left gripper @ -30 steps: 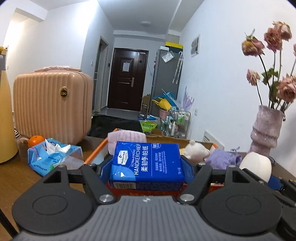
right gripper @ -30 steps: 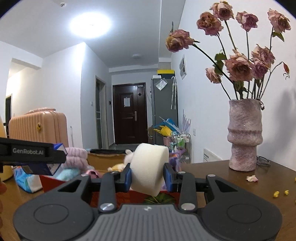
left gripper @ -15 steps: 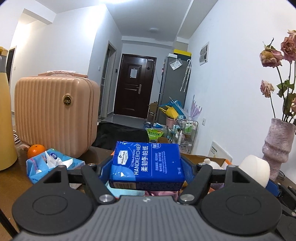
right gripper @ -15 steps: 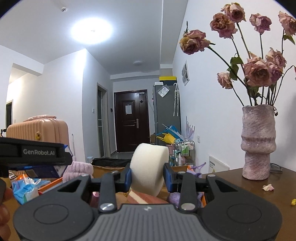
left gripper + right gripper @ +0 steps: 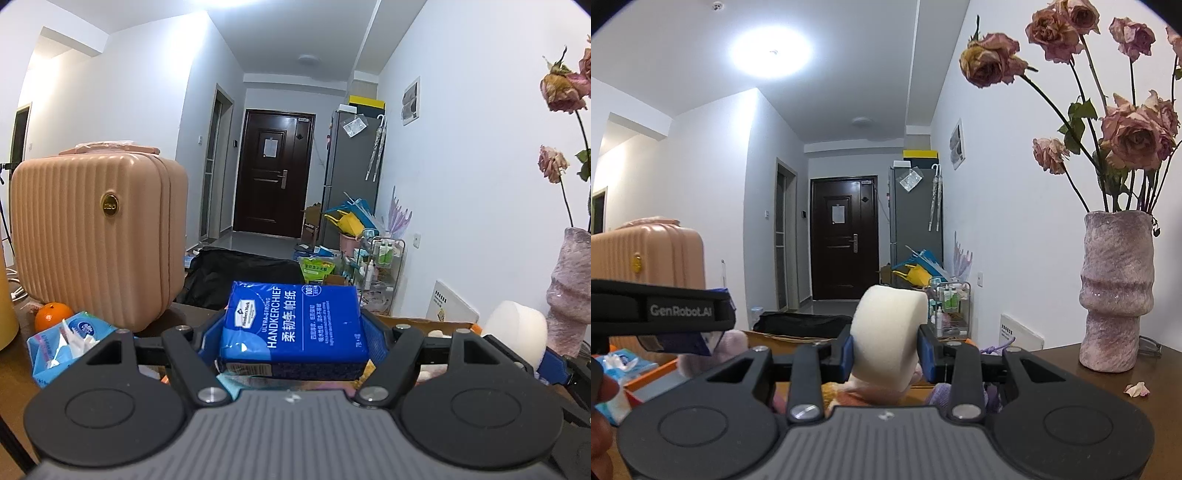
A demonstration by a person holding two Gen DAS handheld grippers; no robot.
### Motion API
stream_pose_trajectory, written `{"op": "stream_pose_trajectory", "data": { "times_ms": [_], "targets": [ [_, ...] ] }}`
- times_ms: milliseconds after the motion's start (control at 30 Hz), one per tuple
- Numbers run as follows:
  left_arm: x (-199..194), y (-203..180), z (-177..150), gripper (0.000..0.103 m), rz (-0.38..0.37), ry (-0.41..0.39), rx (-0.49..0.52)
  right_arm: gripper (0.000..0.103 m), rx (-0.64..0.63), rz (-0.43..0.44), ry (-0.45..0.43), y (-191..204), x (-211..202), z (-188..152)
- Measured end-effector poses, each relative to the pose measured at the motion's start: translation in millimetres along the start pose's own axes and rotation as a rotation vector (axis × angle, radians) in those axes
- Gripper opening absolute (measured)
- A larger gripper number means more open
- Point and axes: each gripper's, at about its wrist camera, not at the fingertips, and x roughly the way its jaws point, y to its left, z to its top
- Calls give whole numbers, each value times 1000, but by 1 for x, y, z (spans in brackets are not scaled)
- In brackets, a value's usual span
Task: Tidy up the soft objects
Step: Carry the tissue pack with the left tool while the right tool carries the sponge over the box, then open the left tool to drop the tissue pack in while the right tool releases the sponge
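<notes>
Left gripper (image 5: 295, 332) is clamping the blue handkerchief pack (image 5: 295, 325) flat between its pads, jaws about half spread. Right gripper (image 5: 886, 350) is squeezing a white foam roll (image 5: 890, 339), jaws pinched in tight and denting its sides. Both are hovering above the orange-edged box (image 5: 424, 326) of plush things, suitcase (image 5: 96, 240) on the left, vase (image 5: 1115, 291) on the right. Risk: the slick wrapper slipping out, or the squashed foam springing free and bouncing off the table (image 5: 1108, 391).

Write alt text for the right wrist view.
The right gripper clamps a white sponge above a box of soft toys. A purple vase of dried roses stands on the wooden table at right.
</notes>
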Motion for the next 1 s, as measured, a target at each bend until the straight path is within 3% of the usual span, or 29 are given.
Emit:
{"op": "stream_pose_trajectory", "data": {
  "times_ms": [733, 833, 1000],
  "targets": [
    [20, -8, -8, 75, 21, -18, 47, 35, -80, -27, 51, 3, 40, -7],
    [18, -4, -6, 80, 26, -29, 35, 38, -86, -24, 50, 2, 39, -7],
    [10, 3, -1, 100, 48, -65, 23, 46, -70, -12, 49, 0, 35, -7]
  ]
}}
